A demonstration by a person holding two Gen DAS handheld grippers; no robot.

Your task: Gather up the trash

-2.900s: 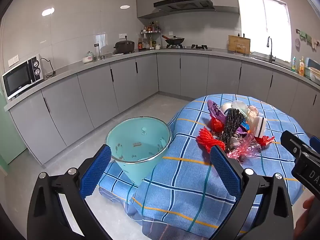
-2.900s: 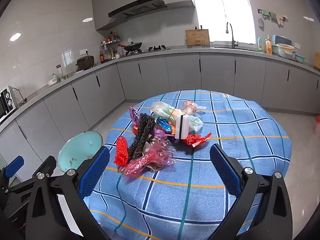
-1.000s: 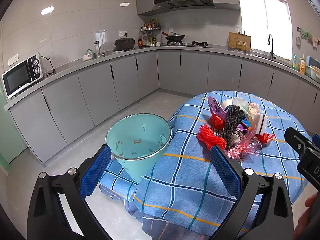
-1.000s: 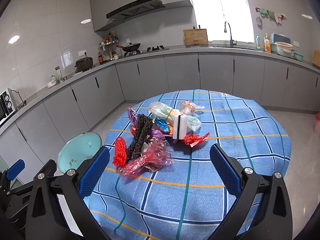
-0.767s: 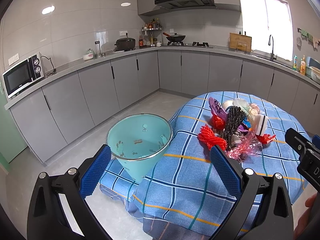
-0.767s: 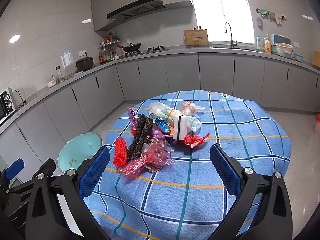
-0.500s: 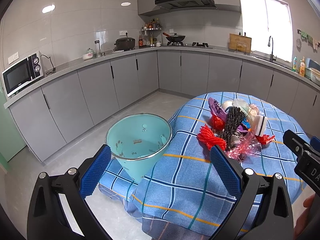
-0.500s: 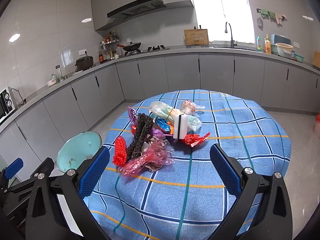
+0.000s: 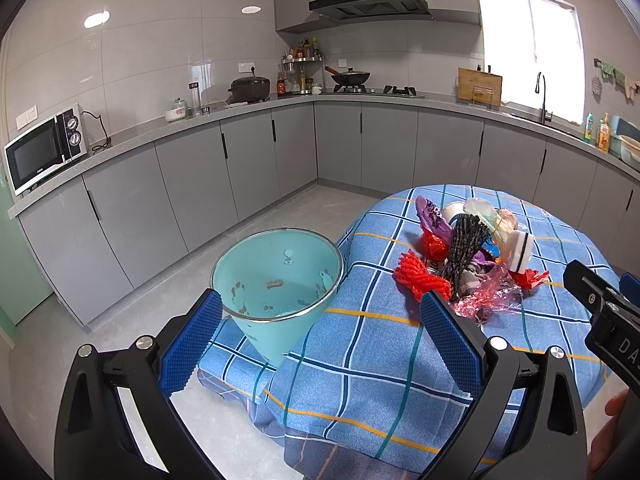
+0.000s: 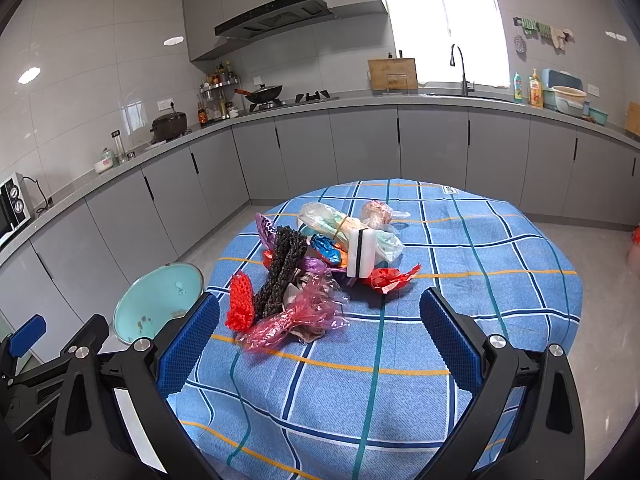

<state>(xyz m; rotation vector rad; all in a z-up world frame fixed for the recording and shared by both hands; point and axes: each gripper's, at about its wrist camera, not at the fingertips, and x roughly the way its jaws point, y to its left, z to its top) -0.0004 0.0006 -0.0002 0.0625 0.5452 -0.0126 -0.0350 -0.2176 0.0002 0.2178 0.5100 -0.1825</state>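
Crinkled plastic trash (image 10: 320, 268) heaps beside the turquoise bin (image 9: 276, 288)

Both wrist views look down, sharing table (image 9: 360, 344) and bin (image 10: 156, 304).

Left tool (image 9: 320, 322) and right tool (image 10: 320, 320) (both empty) spread wide.

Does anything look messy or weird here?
Yes. A heap of trash sits in the middle of the table, with wrappers and plastic bags all jumbled together. The bin beside the table holds none of it yet. Nothing looks spilled or broken.
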